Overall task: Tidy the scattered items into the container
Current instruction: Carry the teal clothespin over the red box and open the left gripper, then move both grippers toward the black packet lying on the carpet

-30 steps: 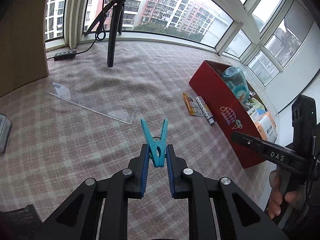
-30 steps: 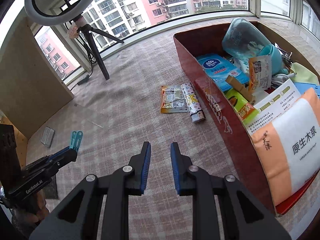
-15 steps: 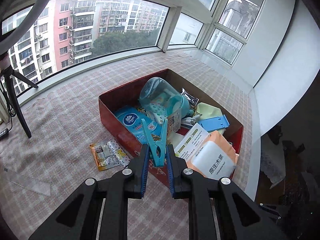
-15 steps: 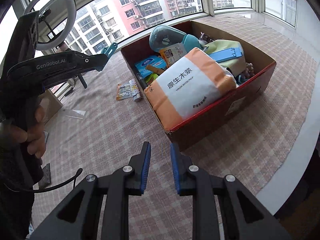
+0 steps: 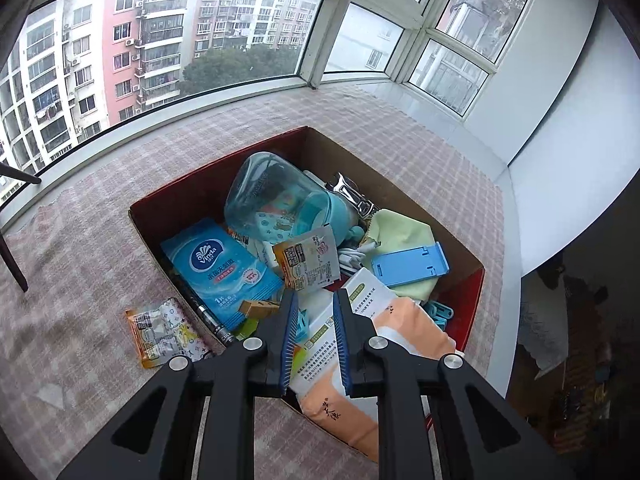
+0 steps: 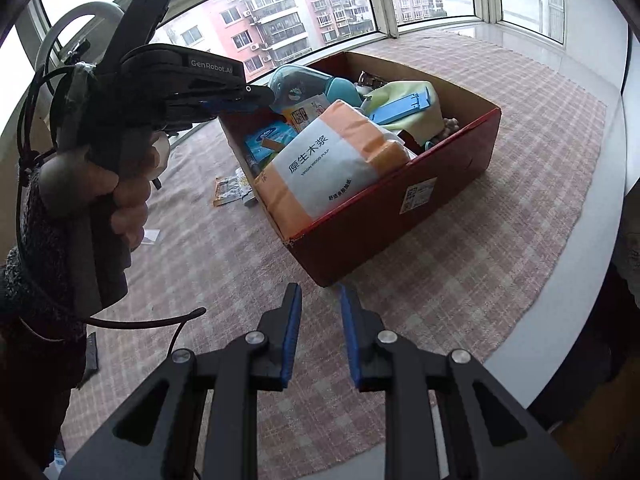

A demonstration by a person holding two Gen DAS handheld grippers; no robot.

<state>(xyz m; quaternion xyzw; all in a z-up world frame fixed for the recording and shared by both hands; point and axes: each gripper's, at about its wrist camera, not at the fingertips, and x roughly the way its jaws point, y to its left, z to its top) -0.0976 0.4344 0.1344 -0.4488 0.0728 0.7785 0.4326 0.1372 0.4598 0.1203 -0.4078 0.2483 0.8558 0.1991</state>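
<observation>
The red cardboard box (image 5: 200, 200) holds a blue jar, a Vinda tissue pack (image 5: 218, 268), an orange tissue pack (image 5: 384, 332), a blue stand and other items. My left gripper (image 5: 314, 300) hangs over the box's near-left part, jaws open and empty. A blue clothespin (image 5: 301, 326) lies in the box just below its left finger. An orange snack packet (image 5: 160, 334) and a patterned lighter lie on the cloth left of the box. My right gripper (image 6: 320, 300) is open and empty, low in front of the box (image 6: 400, 216). The left gripper shows there too (image 6: 256, 100).
A checked pink cloth (image 5: 80, 280) covers the ledge. Windows run along the far side. A tripod leg (image 5: 12, 264) stands at far left. The ledge's white edge (image 6: 580, 280) drops off right of the box. A clear plastic piece (image 6: 150, 236) lies on the cloth.
My left gripper carried the blue clothespin over the box, opened and let it go; the pin now lies in the box. My right gripper moved back in front of the box.
</observation>
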